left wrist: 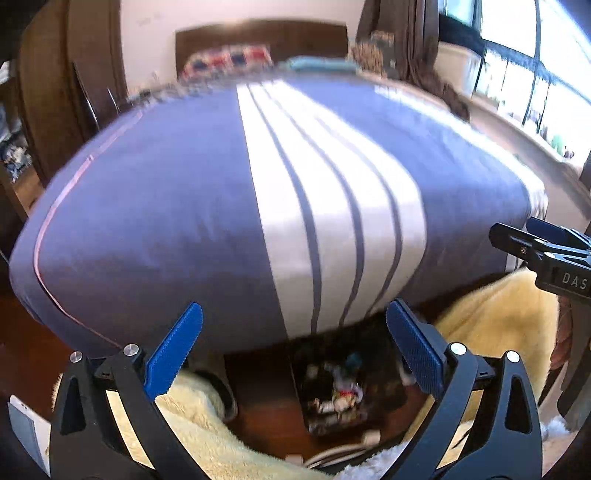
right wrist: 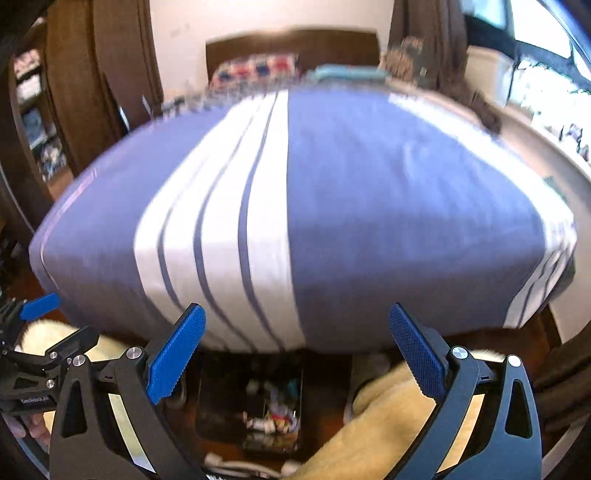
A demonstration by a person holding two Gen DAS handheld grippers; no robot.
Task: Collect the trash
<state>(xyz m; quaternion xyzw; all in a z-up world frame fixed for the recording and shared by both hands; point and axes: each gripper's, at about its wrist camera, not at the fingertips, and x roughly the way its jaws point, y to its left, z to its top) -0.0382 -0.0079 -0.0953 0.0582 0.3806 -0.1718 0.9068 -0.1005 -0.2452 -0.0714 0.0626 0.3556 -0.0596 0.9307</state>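
A dark bin (left wrist: pixel 332 398) holding crumpled trash (left wrist: pixel 343 397) was seen on the wooden floor (left wrist: pixel 258 402) at the foot of the bed, low between the jaws of the left gripper (left wrist: pixel 293 349). In the right wrist view the same bin (right wrist: pixel 258 413) and its trash (right wrist: pixel 273 415) were likewise found below and between the jaws of the right gripper (right wrist: pixel 297 350). The trash was too blurred for single pieces to be told apart. Both pairs of jaws were spread wide, and nothing was held in either. Pale yellow fluffy blankets (left wrist: pixel 498 325) were piled on both sides of the bin, under the outer jaws. White cables (right wrist: pixel 229 465) were seen near the bin on the floor. Beyond the jaws, the bed (left wrist: pixel 166 221) was covered by a blue spread with white stripes (left wrist: pixel 332 203). Patterned pillows (left wrist: pixel 229 61) were laid at its far end against a dark headboard (left wrist: pixel 258 35). Bright windows (left wrist: pixel 535 74) were placed to the right of the jaws.
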